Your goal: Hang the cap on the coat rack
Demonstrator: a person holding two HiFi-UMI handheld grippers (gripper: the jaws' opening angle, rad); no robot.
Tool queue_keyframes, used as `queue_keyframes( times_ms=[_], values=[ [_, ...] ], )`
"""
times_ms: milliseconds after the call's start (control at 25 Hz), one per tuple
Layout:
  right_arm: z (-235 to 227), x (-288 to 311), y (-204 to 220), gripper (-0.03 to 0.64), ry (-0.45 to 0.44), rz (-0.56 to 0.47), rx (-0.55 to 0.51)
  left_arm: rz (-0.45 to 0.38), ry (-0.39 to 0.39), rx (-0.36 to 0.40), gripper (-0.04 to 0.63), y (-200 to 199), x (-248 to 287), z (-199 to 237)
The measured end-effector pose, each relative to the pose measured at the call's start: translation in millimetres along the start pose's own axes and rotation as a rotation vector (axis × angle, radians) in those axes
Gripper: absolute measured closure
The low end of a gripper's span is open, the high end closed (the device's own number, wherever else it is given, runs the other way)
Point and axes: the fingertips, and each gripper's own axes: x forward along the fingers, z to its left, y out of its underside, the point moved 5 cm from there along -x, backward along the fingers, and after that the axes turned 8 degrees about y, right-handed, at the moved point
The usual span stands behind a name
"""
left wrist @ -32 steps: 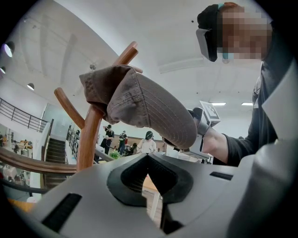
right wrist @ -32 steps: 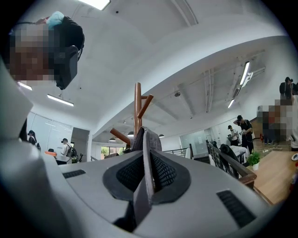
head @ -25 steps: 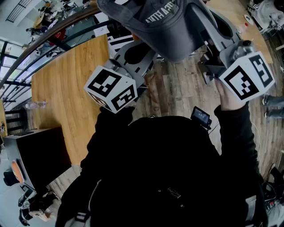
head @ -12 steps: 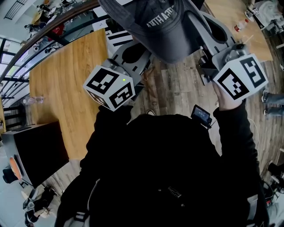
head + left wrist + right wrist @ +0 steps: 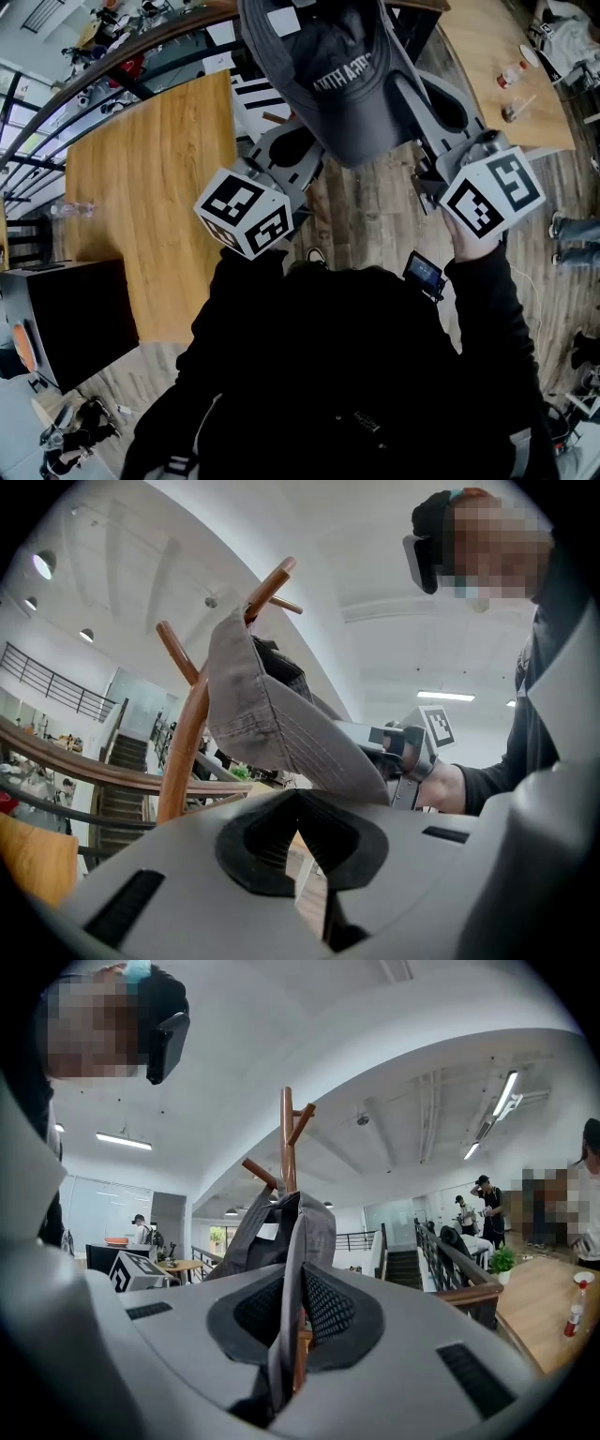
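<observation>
Large open-plan office or lab hall, with a raised level. A staircase (image 5: pixel 405 1269) runs beside dark railings (image 5: pixel 461 1262). Long strip lights (image 5: pixel 504 1094) hang on a high white ceiling. Wide wooden tables (image 5: pixel 141 178) stand on plank flooring (image 5: pixel 375 199). Several people (image 5: pixel 483 1206) stand about, and a potted plant (image 5: pixel 502 1260) sits by the rail.

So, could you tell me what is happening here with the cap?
A person holds a gripper in each hand. The right gripper is shut on the edge of a grey cap, held up by the wooden coat rack. The left gripper is shut and empty just below the brim. Whether the cap is hooked on a peg yet is unclear.
</observation>
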Motion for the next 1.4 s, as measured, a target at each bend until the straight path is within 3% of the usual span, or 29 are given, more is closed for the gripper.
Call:
queue_keyframes(
  times_ms=[520, 760, 1120, 1240, 1400],
  values=[
    [-9, -3, 13, 0.581, -0.039, 0.068, 0.034, 0.008, -0.074, -0.027, 0.591, 15, -8, -7],
    [-2, 0, 15, 0.580, -0.087, 0.129, 0.036, 0.032, -0.118, -0.093, 0.591, 37, -27, -21],
    [-6, 1, 25, 0.574, -0.115, 0.159, 0.086, 0.055, -0.140, -0.127, 0.591, 61, -40, -42],
    [0, -6, 30, 0.558, -0.135, 0.166, 0.094, 0.063, -0.147, -0.128, 0.591, 68, -46, -53],
    [7, -6, 33, 0.476, -0.152, 0.180, 0.110, 0.077, -0.154, -0.141, 0.591, 74, -51, -56]
  ],
)
